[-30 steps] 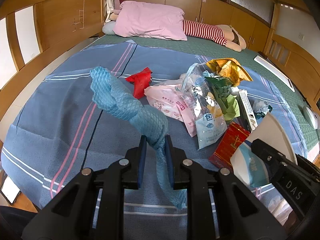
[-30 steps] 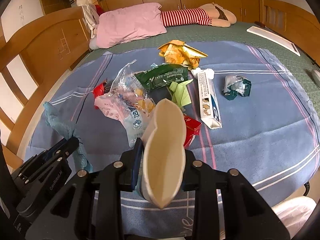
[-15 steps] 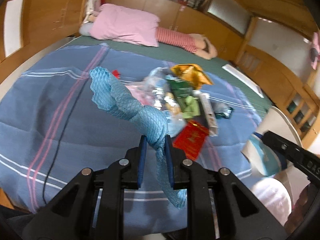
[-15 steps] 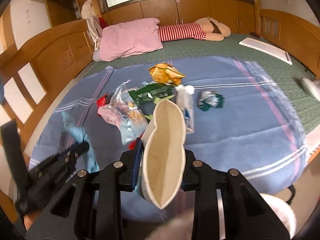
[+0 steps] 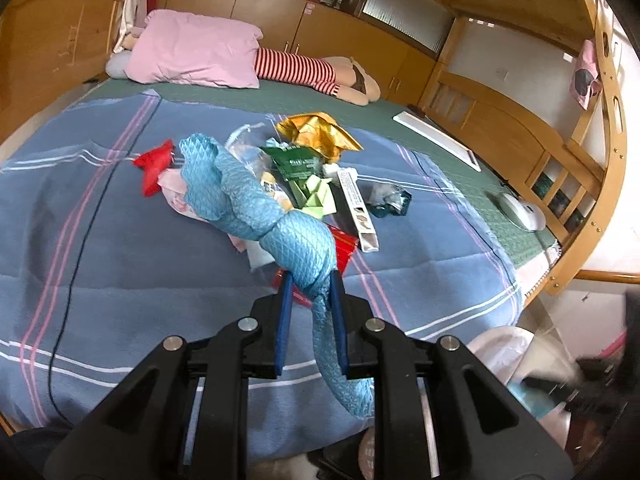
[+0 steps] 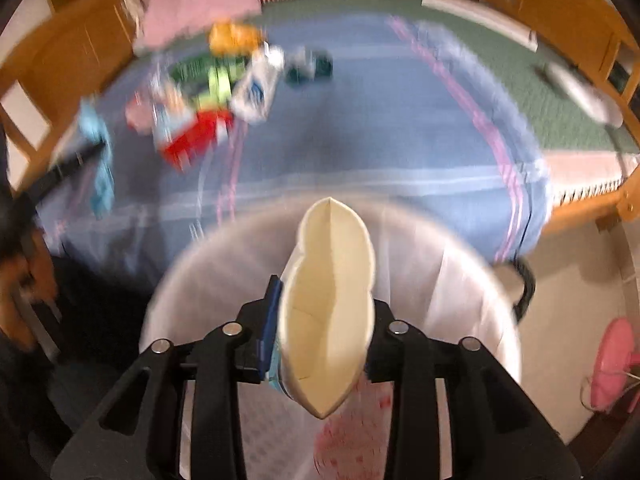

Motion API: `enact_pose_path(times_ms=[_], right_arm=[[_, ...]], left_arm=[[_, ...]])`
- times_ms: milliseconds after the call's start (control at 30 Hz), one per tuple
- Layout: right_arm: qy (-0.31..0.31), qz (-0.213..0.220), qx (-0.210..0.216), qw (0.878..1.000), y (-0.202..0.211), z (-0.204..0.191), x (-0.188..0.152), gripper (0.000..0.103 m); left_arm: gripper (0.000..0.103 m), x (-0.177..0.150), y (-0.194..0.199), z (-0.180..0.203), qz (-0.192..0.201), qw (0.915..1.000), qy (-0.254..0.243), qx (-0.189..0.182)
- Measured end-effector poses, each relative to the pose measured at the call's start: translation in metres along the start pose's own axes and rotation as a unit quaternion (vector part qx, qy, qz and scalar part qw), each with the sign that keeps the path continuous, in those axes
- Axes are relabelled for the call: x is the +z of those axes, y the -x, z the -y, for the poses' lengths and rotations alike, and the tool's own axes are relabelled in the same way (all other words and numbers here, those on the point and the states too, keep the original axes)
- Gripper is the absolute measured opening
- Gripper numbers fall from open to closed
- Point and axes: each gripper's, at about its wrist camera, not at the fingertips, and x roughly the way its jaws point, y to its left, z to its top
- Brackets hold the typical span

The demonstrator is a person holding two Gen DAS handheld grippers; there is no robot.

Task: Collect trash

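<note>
My left gripper (image 5: 310, 284) is shut on a twisted blue mesh wrapper (image 5: 248, 200) and holds it above the blue blanket (image 5: 120, 248). Behind the wrapper lies a trash pile: a red wrapper (image 5: 156, 164), a gold foil bag (image 5: 316, 132), a green packet (image 5: 298, 162), a long white box (image 5: 358, 208) and a red carton (image 5: 342, 244). My right gripper (image 6: 324, 296) has a squashed paper cup (image 6: 332, 280) between its jaws, which are opening. The cup hangs over a white-lined bin (image 6: 460, 280) beside the bed. The right wrist view is blurred.
A crumpled teal wrapper (image 5: 390, 198) lies right of the pile, and a black cable (image 5: 76, 256) runs across the blanket's left side. A pink pillow (image 5: 196, 52) lies at the head. The wooden bed frame (image 5: 560, 264) ends near the bin (image 5: 504, 344). A pink fan (image 6: 616, 364) stands on the floor.
My right gripper has swung off the bed with the cup and now hangs over the white-lined bin. My left gripper has turned rightward, still holding the blue mesh.
</note>
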Motion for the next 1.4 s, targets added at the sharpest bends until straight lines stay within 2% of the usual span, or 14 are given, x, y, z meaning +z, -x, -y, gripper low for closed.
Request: enact_pose_path(times_ms=[67, 133, 233, 367, 467, 600, 633, 667, 733, 833, 933, 1133, 1267, 1400], right_arm=[[0.003, -0.020, 0.002, 1.000, -0.008, -0.001, -0.004, 0.048], [-0.016, 0.004, -0.001, 1.000, -0.002, 0.002, -0.002, 0.072], [-0.063, 0.052, 0.018, 0.996, 0.020, 0.015, 0.009, 0.076], [-0.109, 0.128, 0.003, 0.986, 0.054, 0.034, 0.022, 0.076], [-0.130, 0.165, -0.012, 0.978, 0.070, 0.046, 0.027, 0.076], [-0.160, 0.180, -0.021, 0.970, 0.077, 0.059, 0.029, 0.077], [-0.166, 0.176, -0.018, 0.970, 0.075, 0.061, 0.029, 0.077], [-0.170, 0.170, -0.015, 0.970, 0.072, 0.061, 0.029, 0.077], [-0.174, 0.160, -0.008, 0.972, 0.064, 0.061, 0.028, 0.077], [-0.169, 0.148, -0.002, 0.975, 0.056, 0.054, 0.028, 0.077], [-0.162, 0.143, 0.001, 0.976, 0.051, 0.047, 0.029, 0.077], [-0.153, 0.145, 0.000, 0.978, 0.049, 0.039, 0.033, 0.077], [-0.152, 0.137, -0.001, 0.979, 0.043, 0.032, 0.045, 0.077], [-0.126, 0.114, 0.021, 0.985, 0.023, 0.005, 0.075, 0.077]], left_arm=[[0.019, -0.001, -0.001, 0.000, -0.005, 0.9999, 0.003, -0.009], [0.019, -0.002, -0.002, 0.000, -0.009, 0.9997, 0.004, -0.021], [0.019, -0.005, -0.004, 0.005, -0.018, 0.9984, 0.002, -0.053], [0.019, -0.014, -0.003, 0.026, -0.030, 0.9890, -0.004, -0.145], [0.019, -0.029, 0.000, 0.068, -0.052, 0.9706, -0.077, -0.222], [0.021, -0.066, 0.006, 0.133, -0.100, 0.9264, -0.212, -0.295], [0.032, -0.079, 0.007, 0.149, -0.118, 0.9106, -0.252, -0.306], [0.058, -0.086, 0.008, 0.158, -0.125, 0.9035, -0.273, -0.306], [0.090, -0.097, 0.011, 0.169, -0.124, 0.8977, -0.311, -0.287], [0.091, -0.094, 0.011, 0.165, -0.118, 0.9052, -0.298, -0.279], [0.091, -0.076, 0.002, 0.141, -0.107, 0.9351, -0.228, -0.250], [0.091, -0.051, 0.005, 0.104, -0.061, 0.9687, -0.136, -0.199], [0.091, -0.014, 0.003, 0.061, -0.010, 0.9953, -0.082, -0.051], [0.091, 0.035, -0.004, -0.011, -0.004, 0.9941, -0.022, 0.106]])
